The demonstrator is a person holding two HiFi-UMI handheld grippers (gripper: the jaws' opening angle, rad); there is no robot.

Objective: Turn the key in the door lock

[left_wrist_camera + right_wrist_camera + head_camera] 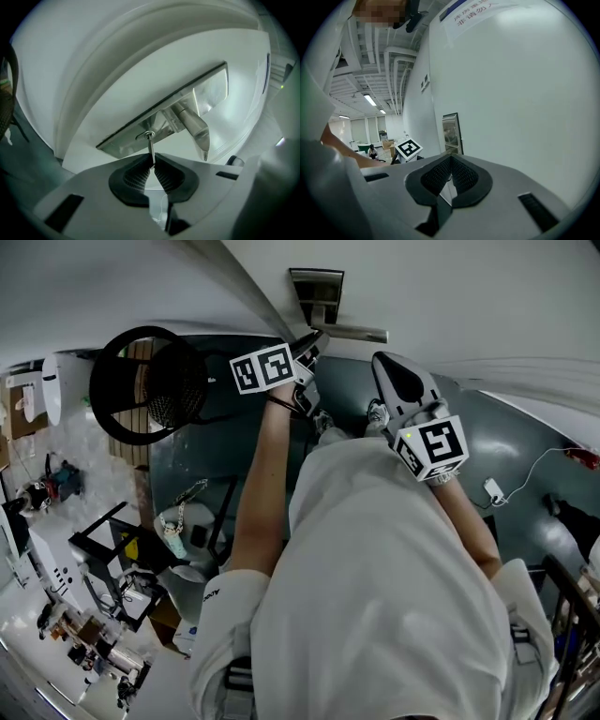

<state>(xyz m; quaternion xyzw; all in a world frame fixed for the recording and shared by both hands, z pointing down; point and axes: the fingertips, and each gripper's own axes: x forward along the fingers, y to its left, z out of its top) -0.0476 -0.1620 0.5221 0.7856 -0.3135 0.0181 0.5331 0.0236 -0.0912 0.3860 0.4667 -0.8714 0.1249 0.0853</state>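
head view: both forearms [258, 484] reach up the picture to the white door [450, 296]. the left gripper [312, 343] has its tip just below the metal lock plate [317, 285], at its 6 o'clock, where the lever handle [356, 333] runs off toward 3 o'clock. the right gripper [382, 362] lies at 4 o'clock of the left one, near the door and clear of the handle. the key cannot be made out here. bare floor [506, 446] opens at 3 o'clock. a black round mesh frame [150, 381] stands close at 9 o'clock of the left forearm.

left gripper view: here the key [151, 146] shows. it sits in the plate's keyhole, and its shank runs down toward 6 o'clock into the ribbed pads, which pinch it at their tips. the plate slants from 8 to 2 o'clock (this gripper is rolled over). the handle points toward 5 o'clock, near the key and apart from the jaws.

right gripper view: its pads are pressed together with nothing between them. the flat door fills 12 to 4 o'clock, with a printed sign [473, 11] at the top. the lock plate stands at 12 o'clock of the pads, and the left gripper's marker cube [408, 148] is at 9 o'clock. an open hall [370, 126] lies beyond.
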